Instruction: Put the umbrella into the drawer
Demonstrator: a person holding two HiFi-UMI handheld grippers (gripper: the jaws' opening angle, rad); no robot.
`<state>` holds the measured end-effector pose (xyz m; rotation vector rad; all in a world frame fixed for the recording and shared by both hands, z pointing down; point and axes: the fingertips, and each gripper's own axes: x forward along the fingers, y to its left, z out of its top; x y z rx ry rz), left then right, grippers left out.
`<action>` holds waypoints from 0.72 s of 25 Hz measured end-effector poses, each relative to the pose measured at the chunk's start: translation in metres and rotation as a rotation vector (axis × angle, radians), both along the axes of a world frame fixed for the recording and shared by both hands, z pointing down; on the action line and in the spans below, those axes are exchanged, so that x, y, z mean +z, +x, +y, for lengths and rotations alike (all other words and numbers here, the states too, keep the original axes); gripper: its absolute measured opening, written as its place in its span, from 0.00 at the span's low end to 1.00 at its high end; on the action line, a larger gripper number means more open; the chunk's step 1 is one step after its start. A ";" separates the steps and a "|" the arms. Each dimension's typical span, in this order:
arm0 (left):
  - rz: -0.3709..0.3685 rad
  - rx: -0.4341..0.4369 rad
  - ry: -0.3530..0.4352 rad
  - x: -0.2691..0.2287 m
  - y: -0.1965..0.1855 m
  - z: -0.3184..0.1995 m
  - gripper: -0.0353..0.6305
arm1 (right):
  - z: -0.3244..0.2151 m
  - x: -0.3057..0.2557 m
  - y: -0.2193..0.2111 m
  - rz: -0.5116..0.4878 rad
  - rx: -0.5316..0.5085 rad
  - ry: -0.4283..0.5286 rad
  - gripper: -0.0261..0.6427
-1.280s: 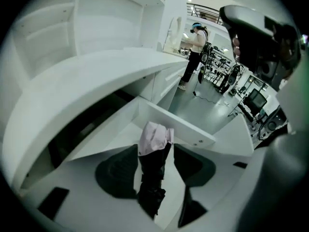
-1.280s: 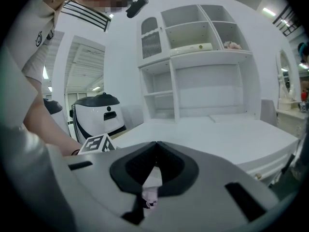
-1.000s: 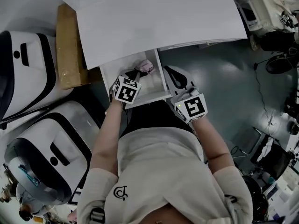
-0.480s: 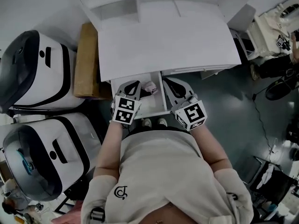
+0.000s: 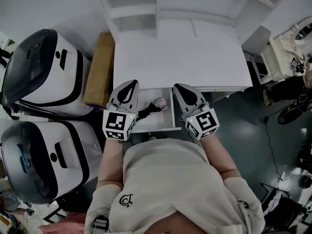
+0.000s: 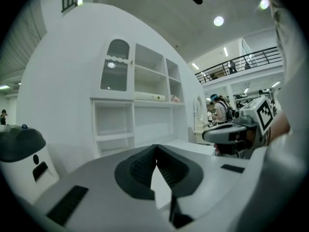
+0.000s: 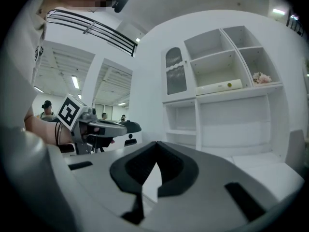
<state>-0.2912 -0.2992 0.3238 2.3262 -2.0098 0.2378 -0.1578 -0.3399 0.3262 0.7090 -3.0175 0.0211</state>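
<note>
The umbrella (image 5: 155, 105), a small folded pink one with a black strap, lies in the open white drawer (image 5: 165, 124) under the desk's front edge. My left gripper (image 5: 129, 85) hovers over the drawer's left side, above the umbrella and apart from it. Its jaws are shut with nothing between them (image 6: 156, 147). My right gripper (image 5: 180, 87) hovers at the drawer's right edge, also shut and empty (image 7: 156, 143). Both point level toward the desk's shelf unit (image 6: 137, 105).
The white desk (image 5: 180, 57) with its shelf unit (image 5: 161, 4) stands ahead. A brown cardboard box (image 5: 100, 67) leans at the desk's left side. Two big white and black machines (image 5: 44, 67) (image 5: 44, 155) stand at the left. Bags and clutter sit at the right (image 5: 292, 43).
Both grippers have risen out of the drawer area, the left one far more, and it has tipped up to level. The umbrella stays in the drawer.
</note>
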 end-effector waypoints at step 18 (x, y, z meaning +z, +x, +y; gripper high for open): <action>0.042 0.008 0.116 -0.030 -0.001 0.013 0.07 | -0.006 -0.027 0.000 -0.047 -0.017 0.042 0.05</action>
